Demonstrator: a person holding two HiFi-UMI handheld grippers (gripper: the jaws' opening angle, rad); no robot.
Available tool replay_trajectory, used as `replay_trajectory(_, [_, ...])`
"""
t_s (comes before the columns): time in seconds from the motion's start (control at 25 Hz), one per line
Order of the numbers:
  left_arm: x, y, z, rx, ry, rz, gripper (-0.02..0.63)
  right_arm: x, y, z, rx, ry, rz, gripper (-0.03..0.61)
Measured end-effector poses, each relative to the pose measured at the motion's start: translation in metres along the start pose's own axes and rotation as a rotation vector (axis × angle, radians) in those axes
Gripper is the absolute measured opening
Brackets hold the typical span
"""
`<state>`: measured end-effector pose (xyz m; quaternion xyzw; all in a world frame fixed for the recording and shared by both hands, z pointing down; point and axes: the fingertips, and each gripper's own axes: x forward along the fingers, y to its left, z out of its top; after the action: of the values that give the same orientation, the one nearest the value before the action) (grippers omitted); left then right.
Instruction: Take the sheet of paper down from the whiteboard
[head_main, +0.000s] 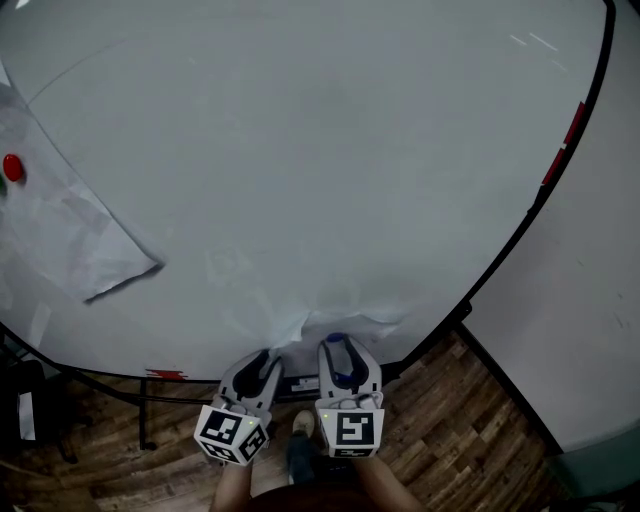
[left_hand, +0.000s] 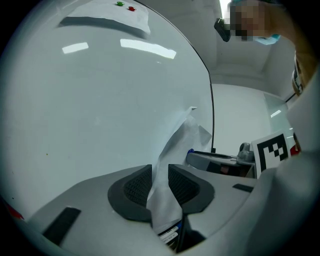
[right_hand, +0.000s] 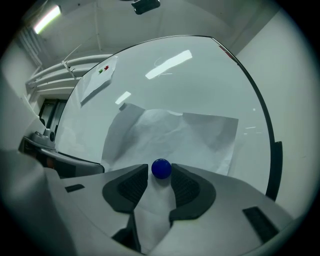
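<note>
A crumpled white sheet of paper (head_main: 335, 322) lies against the whiteboard (head_main: 330, 150) at its lower edge, just in front of both grippers. My left gripper (head_main: 262, 366) is shut on the sheet's left side; in the left gripper view (left_hand: 160, 172) the paper (left_hand: 180, 137) runs up from between the pads. My right gripper (head_main: 340, 352) stands open, and a blue ball magnet (right_hand: 161, 168) sits between its fingertips (right_hand: 161, 175) on the paper (right_hand: 175, 135). A narrow gap shows beside the magnet, and a flap of the sheet hangs between those jaws.
A second sheet (head_main: 70, 220) is pinned at the board's far left by a red magnet (head_main: 12, 167). The board's black frame (head_main: 520, 230) curves down the right, with a white wall (head_main: 600, 300) beyond. Wooden floor (head_main: 470, 420) and a shoe (head_main: 302, 425) lie below.
</note>
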<state>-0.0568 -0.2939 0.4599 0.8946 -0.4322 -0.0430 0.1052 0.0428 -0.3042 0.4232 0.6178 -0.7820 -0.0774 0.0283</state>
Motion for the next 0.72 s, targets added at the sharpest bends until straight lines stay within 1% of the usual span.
replay_trajectory(0.2, [0.0049, -0.0025, -0.0009, 0.005, 0.003, -0.003, 0.107, 0.0017, -0.0038, 0.0037, 0.027, -0.032, -0.029, 0.129])
replay_trajectory(0.4, [0.0073, -0.0009, -0.0001, 0.005, -0.001, 0.002, 0.097, 0.0008, -0.0048, 0.0017, 0.007, -0.012, -0.029, 0.132])
replay_trajectory(0.48, [0.0084, -0.0006, 0.0, 0.007, 0.0, 0.004, 0.089, 0.0011, -0.0055, 0.0032, 0.011, -0.031, -0.039, 0.133])
replay_trajectory(0.6, [0.008, 0.0014, 0.0003, 0.012, -0.002, 0.015, 0.074, 0.0015, -0.0055, 0.0021, 0.01, -0.007, -0.061, 0.135])
replay_trajectory(0.72, [0.0079, 0.0047, -0.0002, 0.007, -0.003, 0.031, 0.054, 0.003, -0.0058, 0.0035, 0.007, -0.02, -0.088, 0.135])
